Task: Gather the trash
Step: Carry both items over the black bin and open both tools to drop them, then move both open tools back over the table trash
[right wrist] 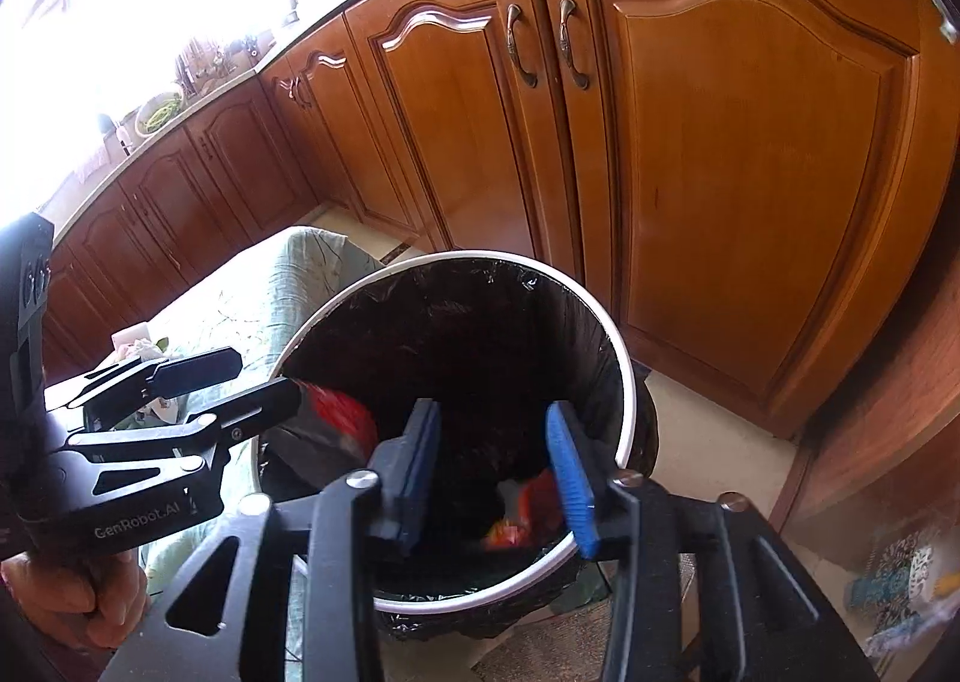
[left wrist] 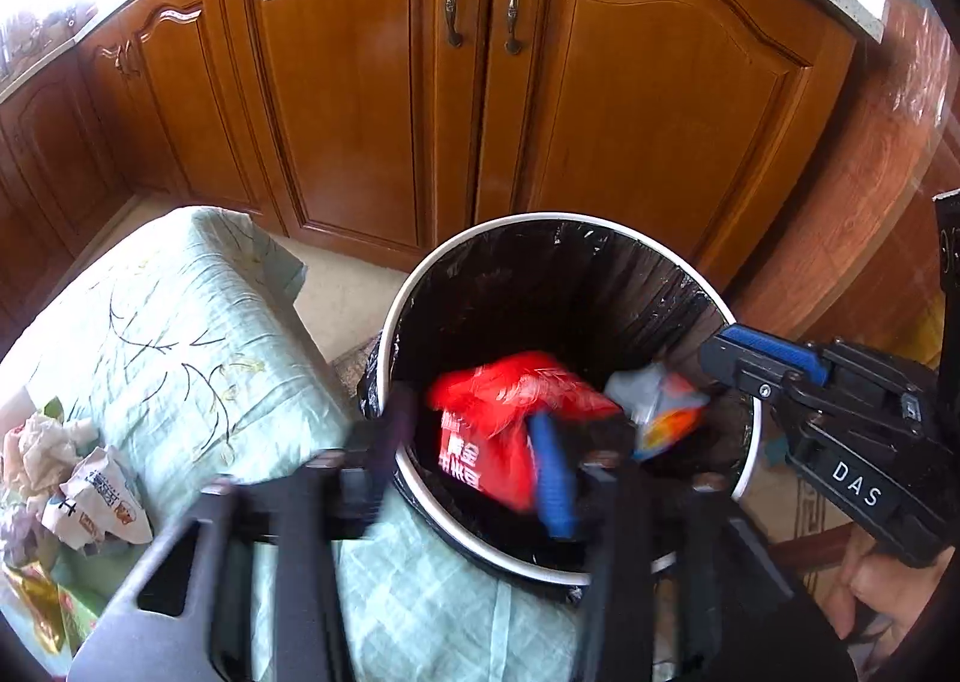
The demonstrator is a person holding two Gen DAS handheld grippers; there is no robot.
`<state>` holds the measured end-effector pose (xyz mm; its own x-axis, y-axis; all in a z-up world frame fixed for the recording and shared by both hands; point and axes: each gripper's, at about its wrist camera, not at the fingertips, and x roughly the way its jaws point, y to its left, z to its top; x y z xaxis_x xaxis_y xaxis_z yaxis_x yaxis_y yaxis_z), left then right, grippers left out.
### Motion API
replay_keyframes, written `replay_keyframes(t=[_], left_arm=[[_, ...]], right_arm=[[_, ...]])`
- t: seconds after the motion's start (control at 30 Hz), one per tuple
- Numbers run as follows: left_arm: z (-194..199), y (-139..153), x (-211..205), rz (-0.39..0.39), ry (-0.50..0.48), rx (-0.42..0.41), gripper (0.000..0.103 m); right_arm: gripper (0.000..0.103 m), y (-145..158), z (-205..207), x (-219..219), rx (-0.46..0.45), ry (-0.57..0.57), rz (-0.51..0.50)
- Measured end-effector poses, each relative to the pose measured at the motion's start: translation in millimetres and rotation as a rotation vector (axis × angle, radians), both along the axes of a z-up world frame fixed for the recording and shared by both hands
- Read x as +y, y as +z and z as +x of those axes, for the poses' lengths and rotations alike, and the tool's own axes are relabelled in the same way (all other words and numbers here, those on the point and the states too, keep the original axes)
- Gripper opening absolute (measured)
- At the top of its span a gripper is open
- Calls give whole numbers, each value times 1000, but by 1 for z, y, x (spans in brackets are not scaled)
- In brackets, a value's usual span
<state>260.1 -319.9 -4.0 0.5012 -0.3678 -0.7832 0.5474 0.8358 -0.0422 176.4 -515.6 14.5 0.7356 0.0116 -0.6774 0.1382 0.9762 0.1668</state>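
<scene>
I hold both of my grippers over the mouth of the trash bin point(left wrist: 384, 358), because that is where the trash has to end up. The bin stands on the floor against the wooden cabinet doors point(left wrist: 360, 100), its white rim holding a black liner folded over the edge, so whatever I let go of above it drops straight in.

My left gripper point(right wrist: 252, 376) reaches in from the left, its 2 black fingers spread about halfway and nothing between them. The red snack bag point(left wrist: 498, 430) lies just beyond its tips, inside the bin on the left side, and from its blur I judge it is loose rather than gripped. In the left wrist view my own fingers are smeared, so I read the gap from the other camera.

My right gripper point(right wrist: 492, 472) hangs over the near right part of the bin with its blue pads point(right wrist: 570, 478) apart by a moderate gap, also gripping nothing. Below them, low in the liner, sits a smaller orange and white wrapper point(right wrist: 516, 514), blurred as well.

More trash waits on the green cloth-covered table point(left wrist: 180, 322) to the left of the bin: crumpled paper point(left wrist: 42, 448) and a printed wrapper point(left wrist: 102, 496) at its near left end, well apart from both grippers. I judge the job is partly done, and the left gripper is better placed for that pile.
</scene>
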Motion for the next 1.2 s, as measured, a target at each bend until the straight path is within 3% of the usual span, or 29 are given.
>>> replay_keyframes(t=[0.03,0.1,0.27,0.47,0.67,1.2], left_arm=[[-2,1,1,-5,2,-13,60],[-5,2,4,-5,3,-23,60],[-13,7,25,-29,34,-26,62],[-38,10,68,-86,94,-28,64],[-66,14,115,-115,160,-45,65],[-119,29,248,-159,358,-108,67]], right_arm=[[43,1,-1,1,-6,0,1],[47,2,-6,2,-18,-1,8],[77,2,-25,8,-78,-18,43],[90,8,-50,32,-181,-18,114],[91,6,-63,67,-206,27,168],[91,-9,-79,178,-141,217,197]])
